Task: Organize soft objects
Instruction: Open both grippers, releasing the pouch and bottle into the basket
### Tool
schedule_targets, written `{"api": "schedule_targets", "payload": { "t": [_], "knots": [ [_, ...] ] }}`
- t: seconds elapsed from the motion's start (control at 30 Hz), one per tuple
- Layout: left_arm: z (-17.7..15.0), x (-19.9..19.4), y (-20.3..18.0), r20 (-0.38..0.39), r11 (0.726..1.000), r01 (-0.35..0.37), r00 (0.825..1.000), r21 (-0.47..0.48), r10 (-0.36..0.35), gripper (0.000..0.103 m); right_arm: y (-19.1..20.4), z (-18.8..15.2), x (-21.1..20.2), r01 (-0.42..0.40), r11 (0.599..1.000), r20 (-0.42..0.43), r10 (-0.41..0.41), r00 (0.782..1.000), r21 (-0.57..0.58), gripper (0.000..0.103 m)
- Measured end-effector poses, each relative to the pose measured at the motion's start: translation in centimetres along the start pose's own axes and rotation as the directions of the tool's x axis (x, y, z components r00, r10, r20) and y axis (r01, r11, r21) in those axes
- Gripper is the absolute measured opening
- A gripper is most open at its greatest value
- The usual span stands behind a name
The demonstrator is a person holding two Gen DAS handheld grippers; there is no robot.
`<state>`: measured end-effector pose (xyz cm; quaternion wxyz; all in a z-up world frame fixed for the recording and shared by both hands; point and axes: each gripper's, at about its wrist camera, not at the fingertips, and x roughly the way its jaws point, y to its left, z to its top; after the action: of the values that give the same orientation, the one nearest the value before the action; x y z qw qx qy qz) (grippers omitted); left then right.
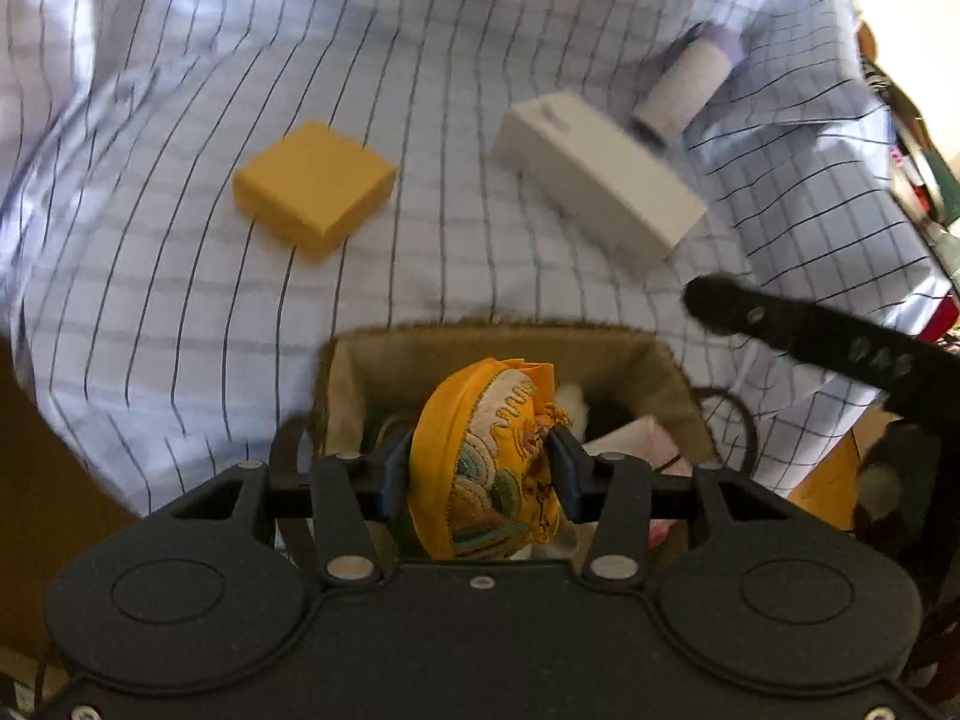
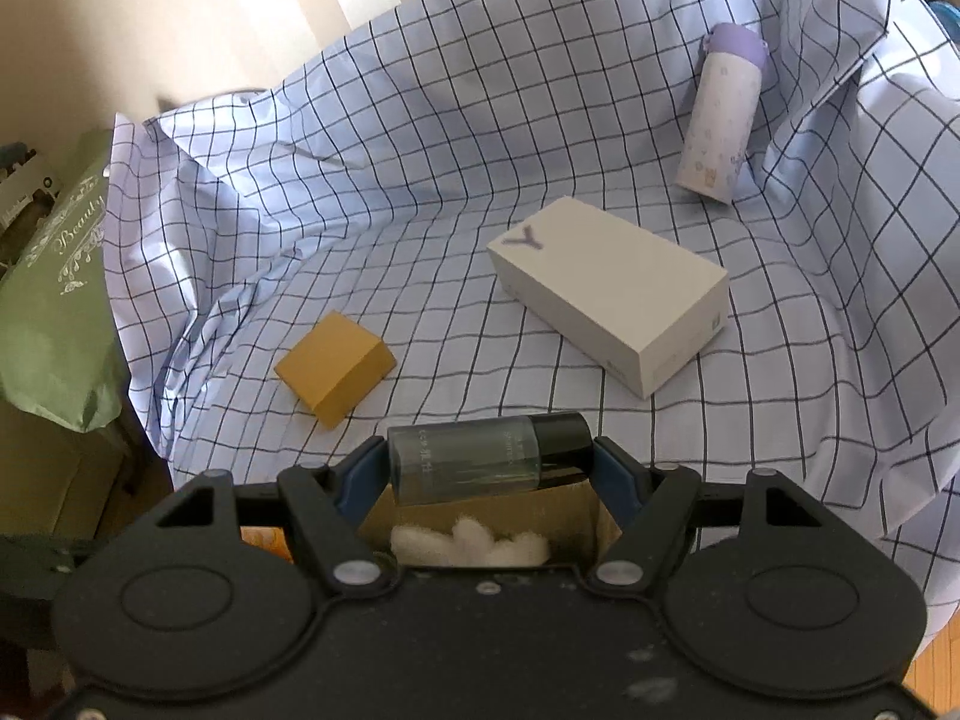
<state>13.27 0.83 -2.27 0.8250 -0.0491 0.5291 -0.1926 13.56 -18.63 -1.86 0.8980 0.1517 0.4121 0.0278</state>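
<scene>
My left gripper (image 1: 480, 468) is shut on a yellow embroidered pouch (image 1: 486, 468) and holds it over an open brown fabric basket (image 1: 354, 372). Something white and fluffy (image 1: 575, 403) and a pink-white item (image 1: 636, 441) lie in the basket. My right gripper (image 2: 489, 468) is shut on a small grey bottle with a black cap (image 2: 474, 459), held sideways above the basket (image 2: 603, 525), where white fluffy stuff (image 2: 474, 543) shows. The right gripper's finger (image 1: 798, 330) also shows at right in the left wrist view.
On the blue checked cloth (image 2: 420, 180) lie a yellow box (image 1: 315, 186) (image 2: 333, 363), a white box (image 1: 600, 177) (image 2: 612, 297) and a white-purple cylinder bottle (image 1: 684, 84) (image 2: 723, 114). A green bag (image 2: 54, 300) stands at the left. Clutter lies at the far right (image 1: 924, 168).
</scene>
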Motion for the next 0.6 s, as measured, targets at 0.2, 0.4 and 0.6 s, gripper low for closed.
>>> {"api": "schedule_targets", "payload": {
  "t": [0.2, 0.4, 0.6],
  "knots": [
    [-1.2, 0.4, 1.2, -0.017, 0.998, -0.045, 0.999, -0.043, 0.045, 0.055, 0.0, -0.2, 0.3, -0.002, 1.0, -0.02, 0.001, 1.0, -0.003, 0.072],
    [-1.7, -0.2, 1.5, 0.005, 0.995, -0.091, 0.996, -0.044, 0.092, 0.06, 0.8, -0.5, 0.9, -0.013, 1.0, -0.045, 0.013, 0.999, -0.02, 0.073],
    [-1.9, -0.4, 0.6, 0.042, 0.991, -0.131, 0.99, -0.008, 0.132, 0.063, 1.8, -1.4, 1.1, -0.016, 0.998, -0.069, 0.012, 0.998, -0.059, 0.073]
  ]
}}
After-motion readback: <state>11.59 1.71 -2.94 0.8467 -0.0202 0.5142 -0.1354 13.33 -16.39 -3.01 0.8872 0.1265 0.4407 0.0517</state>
